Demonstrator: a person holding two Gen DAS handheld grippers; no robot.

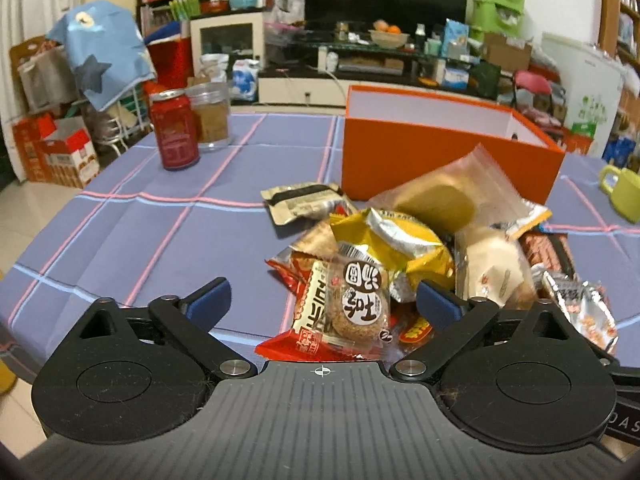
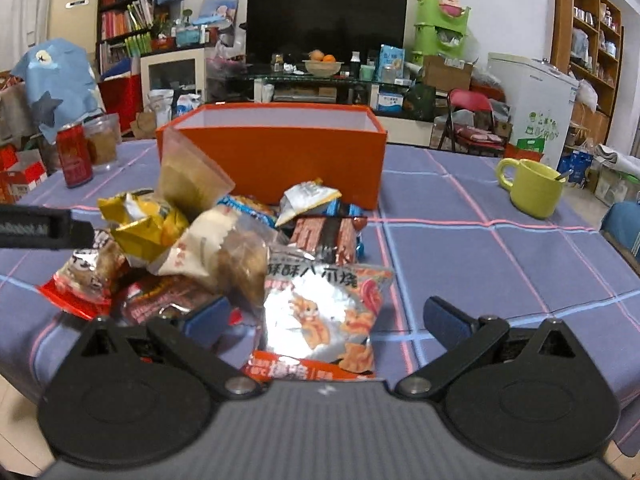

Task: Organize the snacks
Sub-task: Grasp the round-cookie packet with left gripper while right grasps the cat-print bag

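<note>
A heap of snack packets (image 1: 404, 248) lies on the purple checked tablecloth in front of an open orange box (image 1: 444, 148). My left gripper (image 1: 324, 300) is open, its blue pads on either side of a clear-wrapped round cookie (image 1: 362, 300) and a red packet (image 1: 316, 344), not pressing them. In the right wrist view the same heap (image 2: 224, 248) sits before the orange box (image 2: 280, 156). My right gripper (image 2: 326, 318) is open around a silver and orange packet (image 2: 324, 316), with its fingertips apart from it. The left gripper's black body (image 2: 44, 226) pokes in from the left.
A red can (image 1: 174, 130) and a clear jar (image 1: 210, 118) stand at the table's far left. A green mug (image 2: 532, 188) with a spoon stands at the right. Bare cloth (image 1: 152, 232) lies left of the heap. Behind the table are a television, shelves and clutter.
</note>
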